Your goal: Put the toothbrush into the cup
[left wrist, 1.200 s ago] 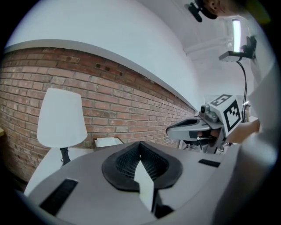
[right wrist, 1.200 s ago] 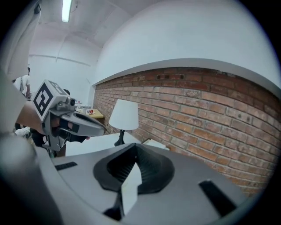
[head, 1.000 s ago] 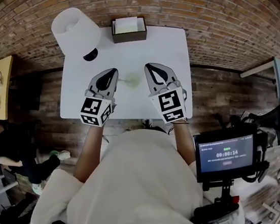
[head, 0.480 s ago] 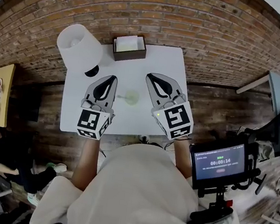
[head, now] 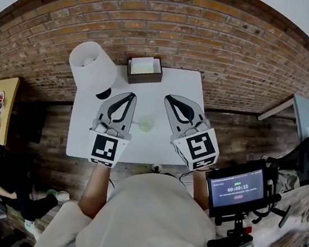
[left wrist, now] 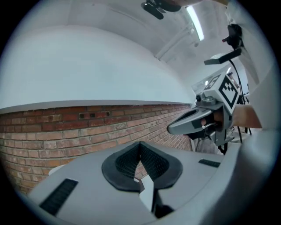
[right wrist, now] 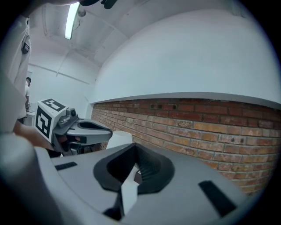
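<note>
White table (head: 178,81) | left tool (head: 130,96), right tool (head: 169,98): jaws together | cup (head: 145,124) between

Smooth matt table (head: 176,83) beside a rough brick wall (right wrist: 197,118).

The counter (head: 82,139) is plain white, and the small cup (head: 146,124) on it is pale green. The left tongs (head: 128,97) and right tongs (head: 173,100) are light grey with black ribbed pads (left wrist: 123,167) and black-and-white square markers. The lampshade (head: 92,64) is white and the box (head: 144,79) dark brown. The brick wall (head: 220,50) is reddish brown with pale mortar lines.
</note>
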The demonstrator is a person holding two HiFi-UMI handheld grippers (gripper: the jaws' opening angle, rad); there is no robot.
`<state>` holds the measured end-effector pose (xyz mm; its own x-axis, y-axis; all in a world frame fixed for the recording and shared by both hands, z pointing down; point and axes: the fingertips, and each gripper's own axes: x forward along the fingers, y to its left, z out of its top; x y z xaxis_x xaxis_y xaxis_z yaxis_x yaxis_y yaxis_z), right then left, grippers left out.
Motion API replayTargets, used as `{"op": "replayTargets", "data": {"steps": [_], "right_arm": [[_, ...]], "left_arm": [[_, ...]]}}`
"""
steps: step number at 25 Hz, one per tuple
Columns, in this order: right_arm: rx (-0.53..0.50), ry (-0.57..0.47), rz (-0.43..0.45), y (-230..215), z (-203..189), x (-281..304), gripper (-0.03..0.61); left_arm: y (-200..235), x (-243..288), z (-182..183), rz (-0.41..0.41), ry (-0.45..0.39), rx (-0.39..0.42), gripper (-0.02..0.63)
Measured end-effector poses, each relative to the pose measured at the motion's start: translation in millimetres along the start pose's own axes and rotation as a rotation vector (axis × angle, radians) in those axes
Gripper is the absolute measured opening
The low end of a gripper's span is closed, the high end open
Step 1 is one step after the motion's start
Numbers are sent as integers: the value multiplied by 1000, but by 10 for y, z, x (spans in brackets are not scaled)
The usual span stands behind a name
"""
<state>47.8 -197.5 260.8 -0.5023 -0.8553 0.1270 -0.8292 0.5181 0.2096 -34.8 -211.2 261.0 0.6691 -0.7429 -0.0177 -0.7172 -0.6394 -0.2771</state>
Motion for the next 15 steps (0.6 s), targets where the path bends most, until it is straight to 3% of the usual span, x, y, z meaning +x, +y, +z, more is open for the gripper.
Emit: {"op": "replayTargets", "data": {"steps": [15], "right_arm": [[-54,-62,-19,15,311,-97,3]], "left_arm": [[1,-103,353,13,-74,77,6]]}}
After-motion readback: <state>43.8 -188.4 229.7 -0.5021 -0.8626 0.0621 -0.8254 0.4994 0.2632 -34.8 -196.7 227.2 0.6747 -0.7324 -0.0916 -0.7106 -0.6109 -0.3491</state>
